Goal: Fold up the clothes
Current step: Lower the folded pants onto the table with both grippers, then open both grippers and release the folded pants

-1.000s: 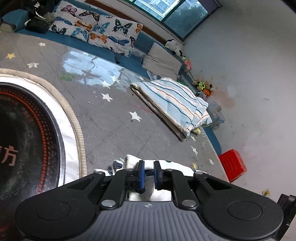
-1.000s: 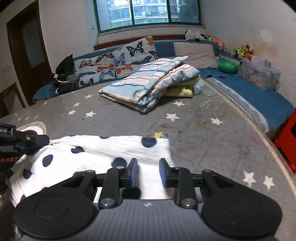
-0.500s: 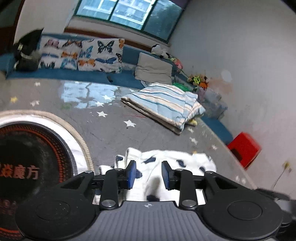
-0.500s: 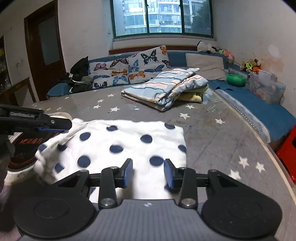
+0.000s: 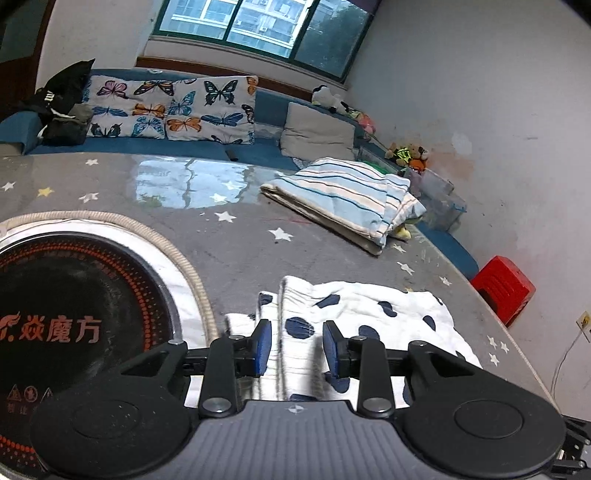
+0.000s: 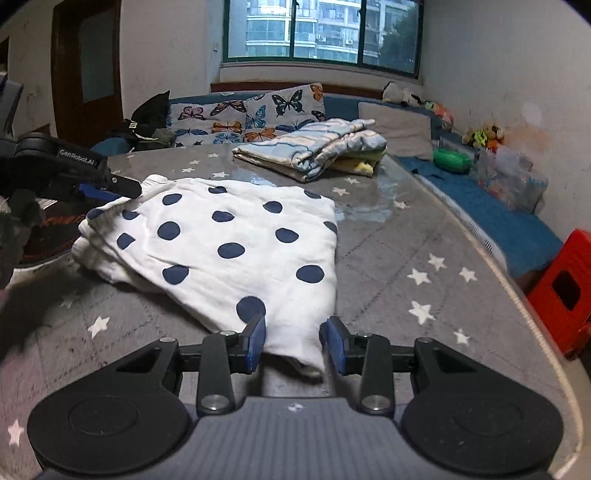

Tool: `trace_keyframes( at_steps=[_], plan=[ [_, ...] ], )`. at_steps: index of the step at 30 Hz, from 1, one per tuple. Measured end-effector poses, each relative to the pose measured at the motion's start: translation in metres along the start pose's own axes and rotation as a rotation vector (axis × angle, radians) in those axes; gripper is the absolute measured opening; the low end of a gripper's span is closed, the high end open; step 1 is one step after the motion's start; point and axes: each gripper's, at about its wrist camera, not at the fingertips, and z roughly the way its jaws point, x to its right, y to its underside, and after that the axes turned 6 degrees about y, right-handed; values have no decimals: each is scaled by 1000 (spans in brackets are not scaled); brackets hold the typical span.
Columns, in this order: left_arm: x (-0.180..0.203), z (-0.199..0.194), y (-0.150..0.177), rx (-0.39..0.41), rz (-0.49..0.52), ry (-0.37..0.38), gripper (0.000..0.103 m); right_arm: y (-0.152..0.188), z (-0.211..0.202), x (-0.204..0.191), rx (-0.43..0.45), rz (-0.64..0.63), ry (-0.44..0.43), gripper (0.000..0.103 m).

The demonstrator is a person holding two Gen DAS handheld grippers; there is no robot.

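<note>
Released since earlier, polka-dot garment [image 6: 229, 236] lies flat, long axis toward left tongs [image 6: 110, 188].

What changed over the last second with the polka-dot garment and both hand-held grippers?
Both hand-held grippers, left and right, opened and let go of the polka-dot garment and drew back, so more of it shows, lying folded on the starry table. The striped blanket stayed put.

A star-patterned grey worktop [image 6: 406, 243] is seen ahead of the tool, backed by a blue sofa [image 6: 340, 105], butterfly cushions [image 6: 251, 114] and a daylit window [image 6: 321, 29].
</note>
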Motion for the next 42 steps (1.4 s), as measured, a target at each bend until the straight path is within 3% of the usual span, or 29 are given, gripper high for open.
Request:
trace_keyframes(
  at_steps=[5, 16, 20, 22, 25, 32, 34, 37, 42],
  plan=[
    [4, -6, 3, 1, 18, -10, 40, -4, -10, -6, 61, 5, -17, 41],
    [0, -7, 11, -23, 26, -47, 43, 18, -15, -8, 4, -22, -16, 44],
    [3, -11, 12, -24, 34, -51, 43, 13, -24, -7, 38, -22, -17, 47],
    [5, -14, 14, -26, 44, -59, 48, 9, -24, -11, 55, -22, -26, 57],
    [8, -20, 18, -23, 59, -61, 55, 8, -21, -18, 57, -19, -39, 58],
    [13, -36, 31, -16, 106, -60, 75, 11, -27, -28, 84, 11, -49, 86],
    [16, -40, 35, -12, 122, -64, 84, 11, -30, -31, 95, 15, -49, 87],
    [18, -49, 43, -5, 139, -54, 95, 12, -33, -37, 113, 19, -39, 103],
    [23, -62, 54, 12, 178, -56, 103, 13, -38, -48, 122, 26, -13, 103]
  ],
)
